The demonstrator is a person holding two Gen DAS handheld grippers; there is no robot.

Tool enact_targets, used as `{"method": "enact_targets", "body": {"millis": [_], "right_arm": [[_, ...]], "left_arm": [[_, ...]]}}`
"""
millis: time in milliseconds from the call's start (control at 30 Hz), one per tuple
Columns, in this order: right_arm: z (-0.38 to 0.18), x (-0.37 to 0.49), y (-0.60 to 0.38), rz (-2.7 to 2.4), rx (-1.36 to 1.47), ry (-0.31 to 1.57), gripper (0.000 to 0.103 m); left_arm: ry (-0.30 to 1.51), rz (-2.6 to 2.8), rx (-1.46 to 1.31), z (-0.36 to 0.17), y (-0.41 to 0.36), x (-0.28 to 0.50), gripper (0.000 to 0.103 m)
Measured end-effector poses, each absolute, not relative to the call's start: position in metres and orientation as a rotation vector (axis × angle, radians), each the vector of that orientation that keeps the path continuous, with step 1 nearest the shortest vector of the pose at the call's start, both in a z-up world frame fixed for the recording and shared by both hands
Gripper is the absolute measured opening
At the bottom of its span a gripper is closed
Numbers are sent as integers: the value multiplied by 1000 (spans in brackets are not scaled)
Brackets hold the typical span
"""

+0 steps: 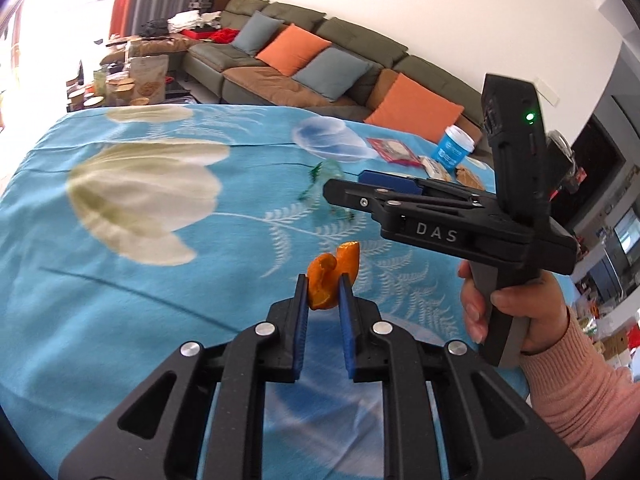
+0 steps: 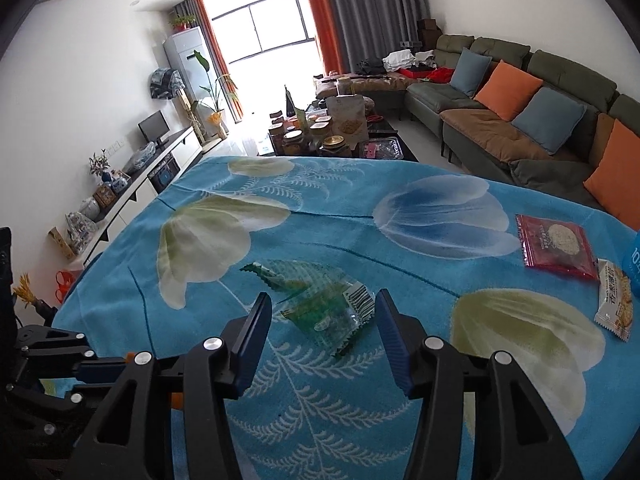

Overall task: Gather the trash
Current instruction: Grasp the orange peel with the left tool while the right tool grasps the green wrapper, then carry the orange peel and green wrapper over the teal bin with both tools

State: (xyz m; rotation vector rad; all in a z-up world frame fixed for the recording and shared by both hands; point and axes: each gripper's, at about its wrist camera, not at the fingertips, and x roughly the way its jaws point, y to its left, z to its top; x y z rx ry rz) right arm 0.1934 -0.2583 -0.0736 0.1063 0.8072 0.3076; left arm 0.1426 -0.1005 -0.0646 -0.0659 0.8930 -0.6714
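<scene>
Orange peel [image 1: 333,280] sits clamped between the blue pads [image 1: 302,312] of your left gripper [image 1: 323,292], lifted clear of the blue floral tablecloth [image 1: 120,264] in the left wrist view; your right hand [image 1: 516,312] holds the right gripper [image 1: 384,188] out over the cloth, with a blue cup [image 1: 454,147] near the far edge. From the right wrist view, your right gripper [image 2: 320,308] hangs with jaws parted above a clear green wrapper [image 2: 320,304] lying flat on the cloth, gripping nothing, while a red snack packet [image 2: 556,246] and a white snack packet [image 2: 614,306] lie well to the right.
</scene>
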Motion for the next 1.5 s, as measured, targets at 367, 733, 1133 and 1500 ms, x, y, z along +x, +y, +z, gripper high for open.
{"method": "enact_targets", "body": {"millis": [367, 733, 1133, 1500], "right_arm": [[-78, 198, -256, 272, 77, 822, 26], [-65, 177, -254, 329, 150, 770, 18], [-45, 137, -219, 465, 203, 695, 18], [-47, 116, -196, 536, 233, 689, 18]], "left_arm": [[870, -614, -97, -61, -63, 134, 15], [828, -551, -108, -52, -35, 123, 15], [788, -508, -102, -42, -14, 105, 15], [773, -465, -100, -39, 4, 90, 15]]}}
